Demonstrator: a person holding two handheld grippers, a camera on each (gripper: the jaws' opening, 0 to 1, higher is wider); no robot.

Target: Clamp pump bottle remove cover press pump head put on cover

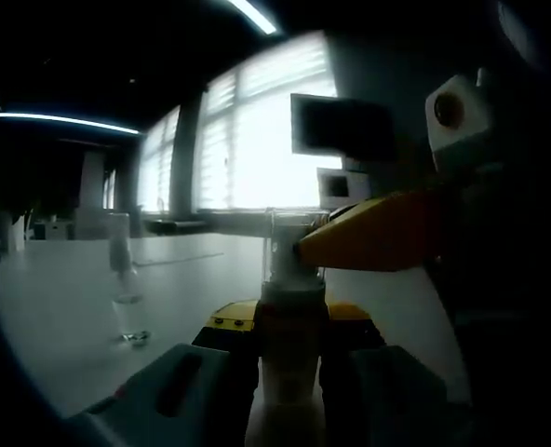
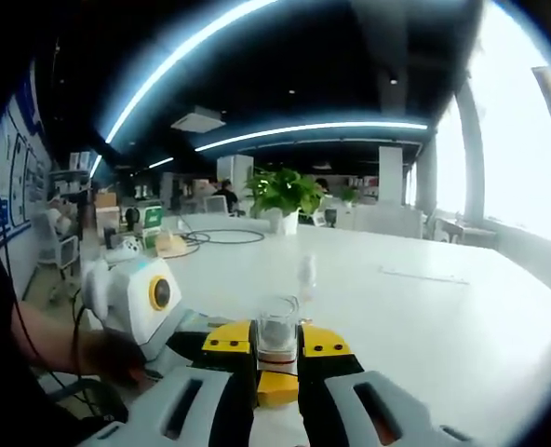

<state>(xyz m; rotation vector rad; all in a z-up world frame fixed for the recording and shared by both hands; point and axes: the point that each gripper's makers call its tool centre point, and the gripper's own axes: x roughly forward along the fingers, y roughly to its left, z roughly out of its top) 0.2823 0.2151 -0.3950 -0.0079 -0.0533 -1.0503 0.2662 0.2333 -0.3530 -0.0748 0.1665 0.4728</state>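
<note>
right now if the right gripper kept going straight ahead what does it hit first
Nothing more to reach: the right gripper is already shut on the clear cover. Beyond it, the small bottle on the white table looks next, though depth is unclear.

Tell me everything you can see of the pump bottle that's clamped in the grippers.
The pump bottle stands upright between the left gripper jaws, which close on its pale, translucent-looking body. Above a whitish collar, its top carries a clear cover. The right gripper, orange-yellow, reaches in from the right and meets that top. In the right gripper view the clear cover sits between that gripper's yellow jaw tips. Backlight from the windows hides any label.
</note>
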